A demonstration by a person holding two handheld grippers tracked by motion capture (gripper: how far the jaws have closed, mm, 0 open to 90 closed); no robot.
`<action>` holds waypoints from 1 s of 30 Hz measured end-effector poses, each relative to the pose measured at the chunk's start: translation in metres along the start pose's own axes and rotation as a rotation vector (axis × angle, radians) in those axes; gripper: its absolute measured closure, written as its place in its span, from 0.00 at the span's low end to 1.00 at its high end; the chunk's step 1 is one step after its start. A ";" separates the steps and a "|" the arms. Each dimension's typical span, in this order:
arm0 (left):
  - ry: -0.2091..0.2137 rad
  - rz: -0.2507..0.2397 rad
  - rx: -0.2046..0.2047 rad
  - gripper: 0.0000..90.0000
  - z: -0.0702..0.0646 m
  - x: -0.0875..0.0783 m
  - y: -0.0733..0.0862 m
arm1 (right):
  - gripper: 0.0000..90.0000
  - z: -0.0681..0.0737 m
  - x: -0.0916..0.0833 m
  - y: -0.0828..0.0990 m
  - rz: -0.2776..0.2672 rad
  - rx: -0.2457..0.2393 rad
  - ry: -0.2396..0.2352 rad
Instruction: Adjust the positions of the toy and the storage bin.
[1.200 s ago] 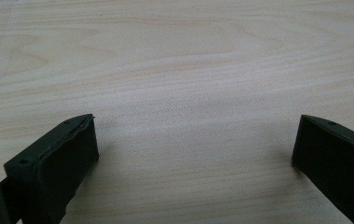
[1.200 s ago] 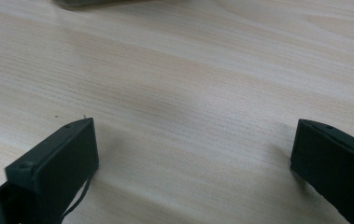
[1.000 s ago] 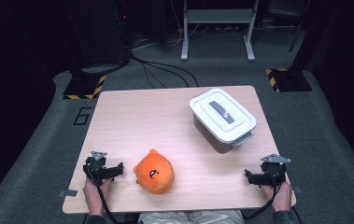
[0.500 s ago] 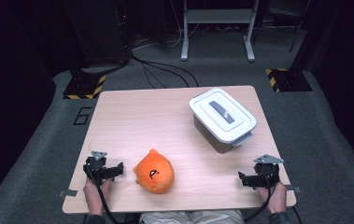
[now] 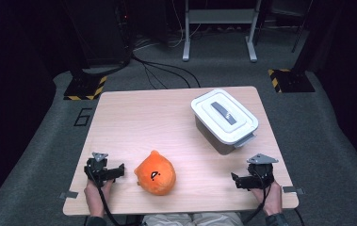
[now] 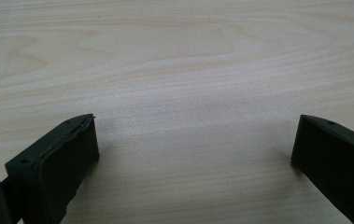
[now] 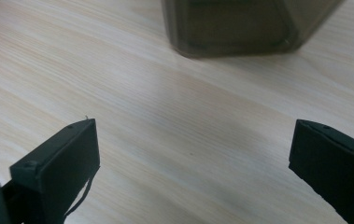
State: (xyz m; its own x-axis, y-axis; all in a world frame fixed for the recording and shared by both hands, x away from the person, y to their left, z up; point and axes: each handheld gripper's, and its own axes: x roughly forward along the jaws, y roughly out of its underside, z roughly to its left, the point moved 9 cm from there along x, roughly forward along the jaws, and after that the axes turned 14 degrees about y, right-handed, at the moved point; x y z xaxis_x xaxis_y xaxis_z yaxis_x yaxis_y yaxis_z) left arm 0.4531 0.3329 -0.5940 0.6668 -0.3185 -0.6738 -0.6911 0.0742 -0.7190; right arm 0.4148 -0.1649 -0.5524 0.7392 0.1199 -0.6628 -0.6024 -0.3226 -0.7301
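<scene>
Meanwhile the right gripper (image 5: 236,180) has slid left along the near edge of the table (image 5: 143,117), jaws wide apart and empty; its own view shows the dark box wall (image 7: 233,25) ahead. Left gripper (image 5: 119,170), also spread and empty, sits just left of the orange plush toy (image 5: 155,173). The lidded box (image 5: 224,120) stays closed, contents hidden.

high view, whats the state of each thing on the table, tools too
left tool: open, holding nothing, beside the toy
right tool: open, holding nothing, near the box
white-lidded grey plastic box: lid on, closed
round orange plush toy: lying on the light wooden table, untouched
</scene>
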 end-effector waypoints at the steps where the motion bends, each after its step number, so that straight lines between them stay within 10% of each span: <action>1: 0.000 0.000 0.000 0.00 0.000 0.000 0.000 | 0.01 0.002 -0.001 -0.002 -0.004 -0.001 -0.005; 30: 0.001 -0.001 0.001 0.01 0.000 0.000 0.000 | 0.02 0.085 -0.015 -0.046 -0.038 -0.177 -0.124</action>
State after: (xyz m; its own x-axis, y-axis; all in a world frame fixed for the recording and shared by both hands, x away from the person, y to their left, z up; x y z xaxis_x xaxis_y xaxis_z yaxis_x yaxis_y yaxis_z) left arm 0.4529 0.3326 -0.5940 0.6672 -0.3191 -0.6730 -0.6903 0.0745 -0.7197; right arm 0.4058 -0.0717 -0.5234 0.7108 0.2463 -0.6589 -0.5044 -0.4745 -0.7214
